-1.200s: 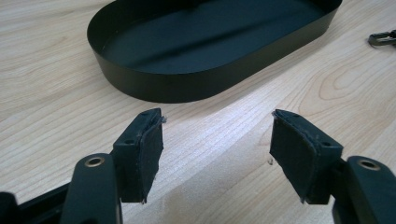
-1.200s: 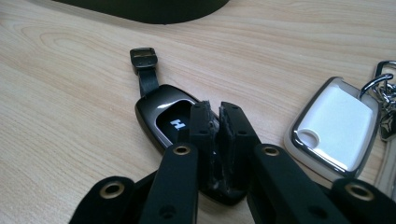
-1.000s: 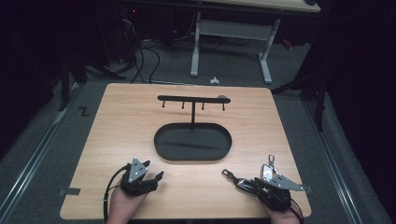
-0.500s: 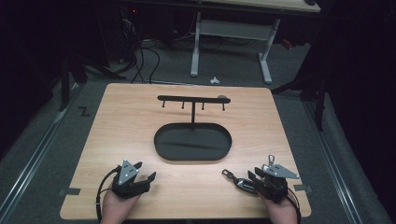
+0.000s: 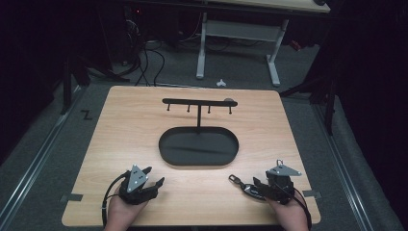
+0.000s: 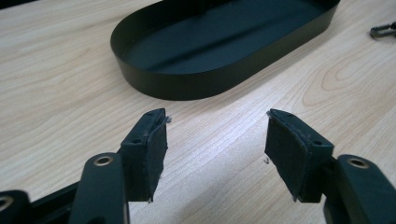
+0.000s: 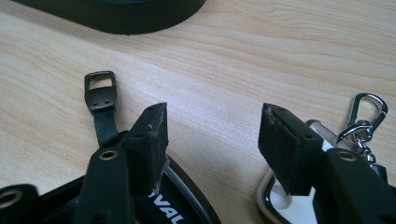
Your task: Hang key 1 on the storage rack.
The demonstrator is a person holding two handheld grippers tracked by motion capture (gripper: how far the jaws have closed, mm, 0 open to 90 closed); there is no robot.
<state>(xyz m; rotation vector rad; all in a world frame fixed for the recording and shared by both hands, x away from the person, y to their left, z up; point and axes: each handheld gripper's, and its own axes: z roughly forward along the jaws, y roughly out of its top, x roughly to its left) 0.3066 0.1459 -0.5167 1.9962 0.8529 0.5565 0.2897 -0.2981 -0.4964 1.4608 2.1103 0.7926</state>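
Black and glossy, a key fob (image 5: 252, 190) with a strap and buckle lies near the pale wooden counter's (image 5: 144, 125) front right edge, beside a white fob (image 7: 299, 205) with silver clip. Right tongs (image 5: 262, 185) have just been opening, spread above both; left tongs (image 5: 154, 180) gape empty. Oval tray (image 5: 198, 147) sits mid-counter; grey floor beyond.

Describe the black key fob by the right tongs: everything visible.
The black key fob lies flat on the wooden table, just ahead of the right tongs. It looks like glossy oval plastic with a pale trim line and white lettering, partly hidden. A short black strap with a rectangular metal loop extends from it. The open tongs stand over it without gripping.
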